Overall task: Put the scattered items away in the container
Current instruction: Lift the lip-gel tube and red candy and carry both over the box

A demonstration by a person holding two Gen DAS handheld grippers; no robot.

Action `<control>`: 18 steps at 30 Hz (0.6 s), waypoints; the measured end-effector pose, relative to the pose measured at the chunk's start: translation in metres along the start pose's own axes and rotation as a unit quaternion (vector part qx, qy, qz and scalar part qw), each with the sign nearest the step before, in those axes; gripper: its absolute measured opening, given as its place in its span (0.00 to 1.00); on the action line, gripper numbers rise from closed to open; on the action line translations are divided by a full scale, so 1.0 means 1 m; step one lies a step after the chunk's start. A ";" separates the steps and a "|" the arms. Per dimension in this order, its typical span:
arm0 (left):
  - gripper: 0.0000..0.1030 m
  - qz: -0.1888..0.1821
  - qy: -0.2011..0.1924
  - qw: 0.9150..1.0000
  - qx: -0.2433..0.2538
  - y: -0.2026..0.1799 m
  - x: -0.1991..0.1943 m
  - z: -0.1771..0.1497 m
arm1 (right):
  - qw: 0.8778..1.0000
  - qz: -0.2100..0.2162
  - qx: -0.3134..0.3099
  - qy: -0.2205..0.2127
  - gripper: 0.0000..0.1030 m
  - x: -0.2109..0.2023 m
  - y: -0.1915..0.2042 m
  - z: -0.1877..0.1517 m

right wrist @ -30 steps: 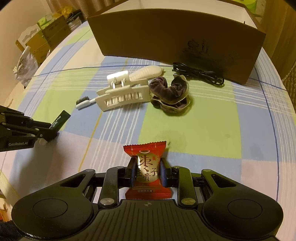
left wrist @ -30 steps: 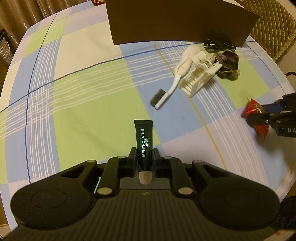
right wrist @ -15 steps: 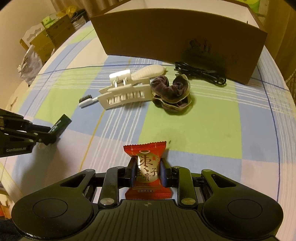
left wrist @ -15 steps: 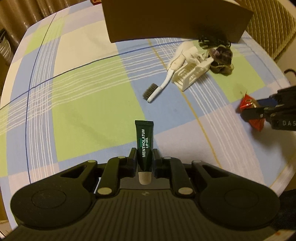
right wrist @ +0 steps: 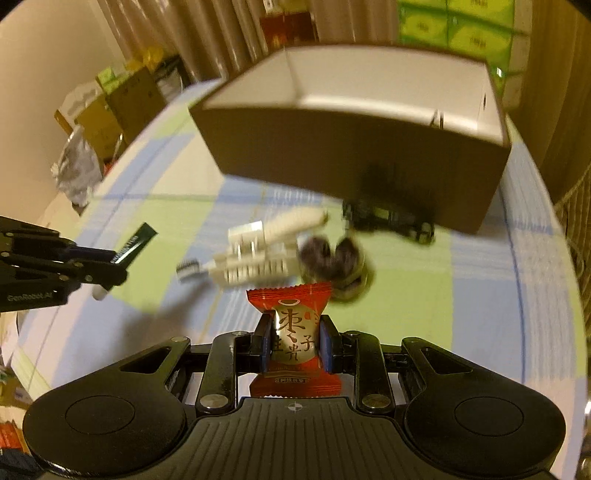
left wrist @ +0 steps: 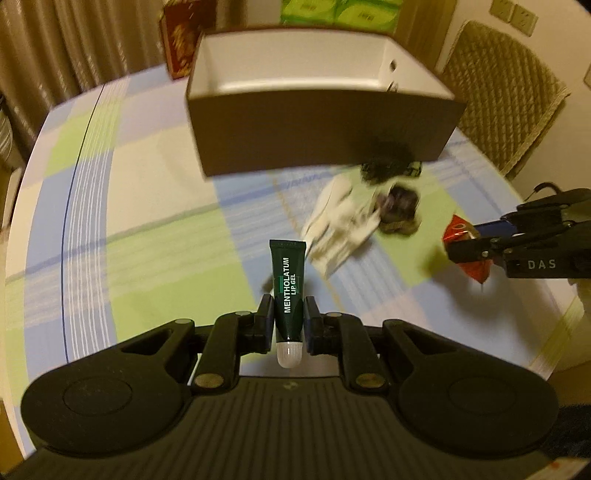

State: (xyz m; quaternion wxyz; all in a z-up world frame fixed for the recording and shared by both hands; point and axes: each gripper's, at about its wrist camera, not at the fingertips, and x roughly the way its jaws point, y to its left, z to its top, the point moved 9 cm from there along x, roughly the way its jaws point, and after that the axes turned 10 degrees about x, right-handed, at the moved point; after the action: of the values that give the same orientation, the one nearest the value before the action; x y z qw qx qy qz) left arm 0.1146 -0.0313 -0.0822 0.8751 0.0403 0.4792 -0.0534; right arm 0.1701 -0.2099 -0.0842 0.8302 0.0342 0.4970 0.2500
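Note:
My left gripper [left wrist: 289,317] is shut on a dark green lip gel tube [left wrist: 288,280], held above the table with its white cap toward the camera. My right gripper [right wrist: 295,343] is shut on a red snack packet [right wrist: 291,332], also held off the table. The brown cardboard box [left wrist: 317,136] stands open at the far side, its pale inside showing. In front of it lie a white toothbrush [right wrist: 284,225], a white hair clip [right wrist: 251,266], a dark scrunchie [right wrist: 332,258] and a black cable [right wrist: 388,218]. Each gripper shows in the other's view, the left [right wrist: 122,266] and the right [left wrist: 454,247].
The round table wears a blue, green and white checked cloth [left wrist: 147,229]. A wicker chair [left wrist: 506,99] stands behind the box at right. Cartons and bags [right wrist: 107,107] sit beyond the table's left edge, and green packs [left wrist: 332,11] behind the box.
Both grippers have risen with their items, so the views now tilt up and look over the box's rim into it. The items on the table have not moved.

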 end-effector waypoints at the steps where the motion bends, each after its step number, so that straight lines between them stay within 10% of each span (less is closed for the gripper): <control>1: 0.12 -0.003 -0.007 1.000 0.005 -0.001 -0.001 0.008 | 1.000 0.000 -0.002 -0.005 0.22 -0.002 0.000 0.005; 18: 0.12 -0.017 -0.094 0.995 0.042 0.016 -0.004 0.132 | 0.994 -0.002 -0.009 -0.106 0.22 -0.030 0.003 0.118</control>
State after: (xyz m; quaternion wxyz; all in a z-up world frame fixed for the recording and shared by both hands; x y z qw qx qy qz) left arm 0.2247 -0.0316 -0.0078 0.9129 0.0638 0.3927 -0.0916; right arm 0.2567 -0.1986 0.0005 0.8793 0.0522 0.4037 0.2471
